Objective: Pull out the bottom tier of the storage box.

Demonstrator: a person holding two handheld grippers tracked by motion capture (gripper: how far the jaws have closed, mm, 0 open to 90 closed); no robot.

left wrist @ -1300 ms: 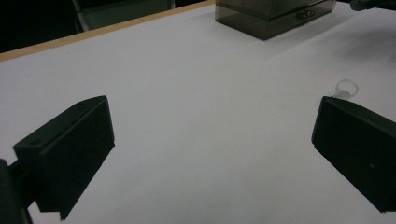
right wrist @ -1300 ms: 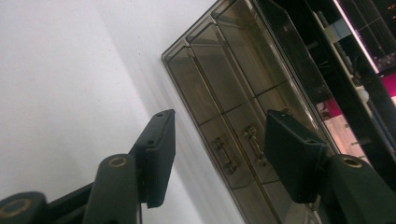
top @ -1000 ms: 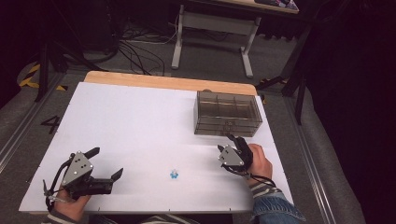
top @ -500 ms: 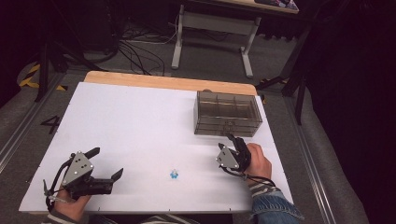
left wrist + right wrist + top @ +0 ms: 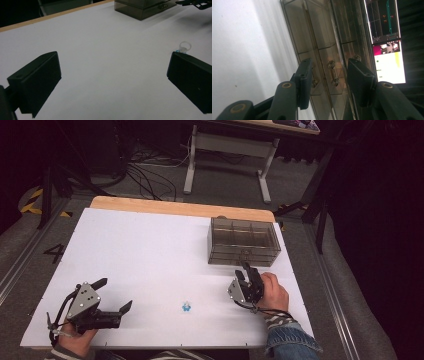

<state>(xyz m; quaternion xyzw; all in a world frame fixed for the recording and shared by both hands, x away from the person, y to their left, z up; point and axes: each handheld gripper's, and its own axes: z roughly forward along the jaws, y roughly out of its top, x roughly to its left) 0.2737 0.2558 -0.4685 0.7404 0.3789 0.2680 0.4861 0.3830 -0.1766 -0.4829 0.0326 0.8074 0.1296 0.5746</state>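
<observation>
A smoky clear box (image 5: 243, 240) with compartments stands at the back right of the white table (image 5: 150, 250). My right gripper (image 5: 245, 269) points at the box's front. In the right gripper view its jaws (image 5: 329, 62) stand on either side of the small metal handle (image 5: 332, 72) without touching it; they have just been closing. My left gripper (image 5: 115, 294) rests wide open at the near left with nothing between its fingers (image 5: 113, 60). A small clear ring with a blue part (image 5: 186, 307) lies near the front middle, just past the left gripper's right jaw (image 5: 185, 46).
The box (image 5: 142, 7) shows far off in the left gripper view, with the right gripper's tip (image 5: 192, 2) beside it. A wooden strip (image 5: 180, 207) borders the table's far edge. Beyond it stand a desk frame (image 5: 225, 150) and floor cables (image 5: 145, 175).
The right gripper's jaws have drawn a little closer together at the box front. The left gripper and the ring have not moved.
</observation>
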